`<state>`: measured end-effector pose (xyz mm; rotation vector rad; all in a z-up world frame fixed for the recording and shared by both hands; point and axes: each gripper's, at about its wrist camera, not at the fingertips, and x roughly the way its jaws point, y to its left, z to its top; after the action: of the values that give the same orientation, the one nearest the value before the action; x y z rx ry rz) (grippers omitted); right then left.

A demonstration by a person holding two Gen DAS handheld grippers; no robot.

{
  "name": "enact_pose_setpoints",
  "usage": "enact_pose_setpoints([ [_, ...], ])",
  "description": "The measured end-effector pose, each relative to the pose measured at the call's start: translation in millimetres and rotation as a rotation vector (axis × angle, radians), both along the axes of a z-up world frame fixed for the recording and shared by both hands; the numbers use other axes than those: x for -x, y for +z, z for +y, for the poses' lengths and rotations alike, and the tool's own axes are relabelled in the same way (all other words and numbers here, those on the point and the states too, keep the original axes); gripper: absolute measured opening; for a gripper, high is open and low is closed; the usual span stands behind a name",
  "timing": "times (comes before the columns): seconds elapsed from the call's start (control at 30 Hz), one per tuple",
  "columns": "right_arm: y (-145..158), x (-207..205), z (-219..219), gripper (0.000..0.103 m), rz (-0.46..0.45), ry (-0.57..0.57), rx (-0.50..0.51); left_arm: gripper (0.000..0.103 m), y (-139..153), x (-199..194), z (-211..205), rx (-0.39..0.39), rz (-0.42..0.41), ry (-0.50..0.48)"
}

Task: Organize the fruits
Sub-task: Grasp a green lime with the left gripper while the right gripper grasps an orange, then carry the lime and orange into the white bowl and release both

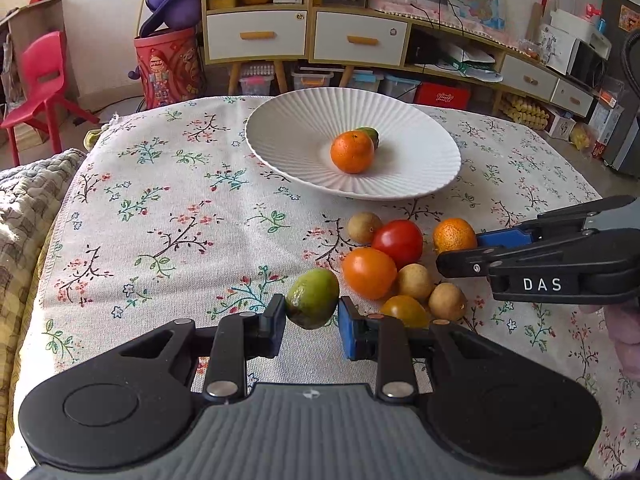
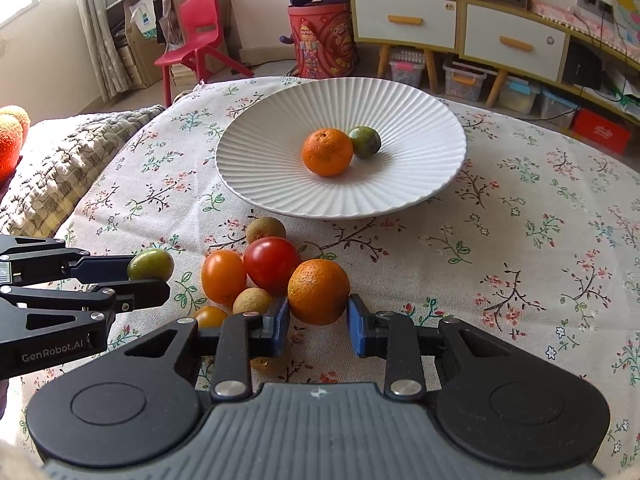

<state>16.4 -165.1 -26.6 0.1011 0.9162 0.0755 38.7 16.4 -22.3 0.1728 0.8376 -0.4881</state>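
My left gripper (image 1: 312, 316) pinches a small green citrus (image 1: 313, 298) across its middle, fingers (image 1: 272, 320) pressed to both sides. My right gripper (image 2: 318, 318) brackets a small orange (image 2: 319, 291) at the heap's edge; whether its fingers press the peel, I cannot tell. Both fruits look light and slightly soft, so gentle pressure at the widest girth should suit. Just beyond lie tomatoes (image 2: 272, 265) and longans (image 2: 265, 229) on the desk (image 2: 520, 240). Farther off, the ribbed white plate (image 2: 420, 112) holds an orange and a green fruit.

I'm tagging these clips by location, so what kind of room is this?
Most likely a family living room, or a child's play area in a home: a red child's chair, a low cabinet with drawers with storage bins beneath, and a table under a floral tablecloth.
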Motion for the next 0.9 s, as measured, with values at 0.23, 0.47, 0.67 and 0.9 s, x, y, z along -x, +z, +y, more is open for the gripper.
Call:
enact_pose_setpoints([
  [0.23, 7.6, 0.4, -0.4, 0.028, -0.016, -0.005, -0.012, 0.008, 9.6, -3.4, -3.1, 0.018, -0.025, 0.006],
  [0.47, 15.0, -1.0, -1.6, 0.028, -0.04, -0.017, -0.027, 0.008, 19.6, -6.3, -7.1, 0.036, -0.051, 0.005],
  [0.67, 24.7, -5.5, -6.0, 0.028, -0.072, -0.048, -0.044, 0.008, 28.7, -12.5, -15.4, 0.061, -0.067, 0.001],
  [0.9, 30.7, -14.5, -9.0, 0.028, -0.111, -0.087, -0.047, 0.008, 32.6, -27.6, -27.4, 0.06, -0.097, 0.0],
])
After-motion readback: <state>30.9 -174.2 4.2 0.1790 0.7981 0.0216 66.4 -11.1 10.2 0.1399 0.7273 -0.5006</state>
